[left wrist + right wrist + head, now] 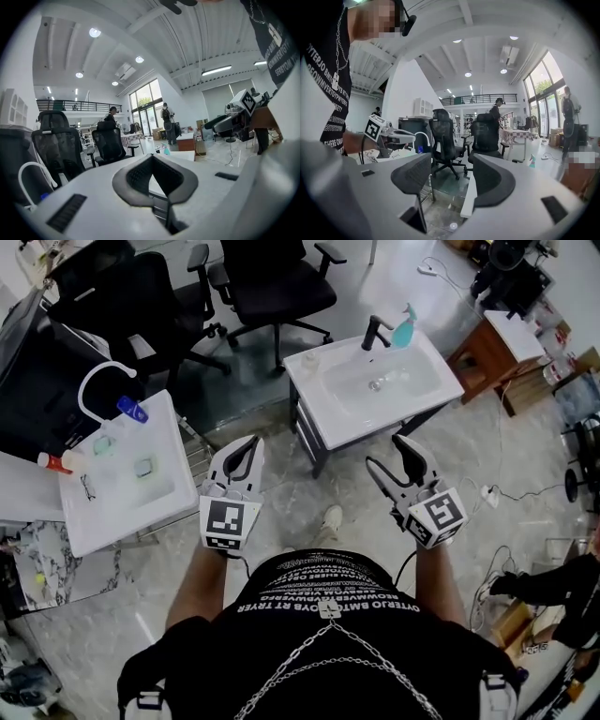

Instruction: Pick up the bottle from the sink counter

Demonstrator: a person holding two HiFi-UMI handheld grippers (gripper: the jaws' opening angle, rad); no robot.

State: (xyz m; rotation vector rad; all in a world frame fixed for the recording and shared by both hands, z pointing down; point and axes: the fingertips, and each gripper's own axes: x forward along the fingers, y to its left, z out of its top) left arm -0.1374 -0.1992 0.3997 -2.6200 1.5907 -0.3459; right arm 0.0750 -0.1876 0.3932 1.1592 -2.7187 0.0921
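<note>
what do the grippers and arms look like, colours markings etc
The left gripper and right gripper are light grey with black-padded claws. Each carries a white cube of black square markers at its rear, and thin black cables trail back. The person wears a black short-sleeved shirt with white lettering and a metal chain.

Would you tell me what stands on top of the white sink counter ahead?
A teal spray bottle stands beside the black faucet, at the back edge. What lies under the counter is covered by its top.
</note>
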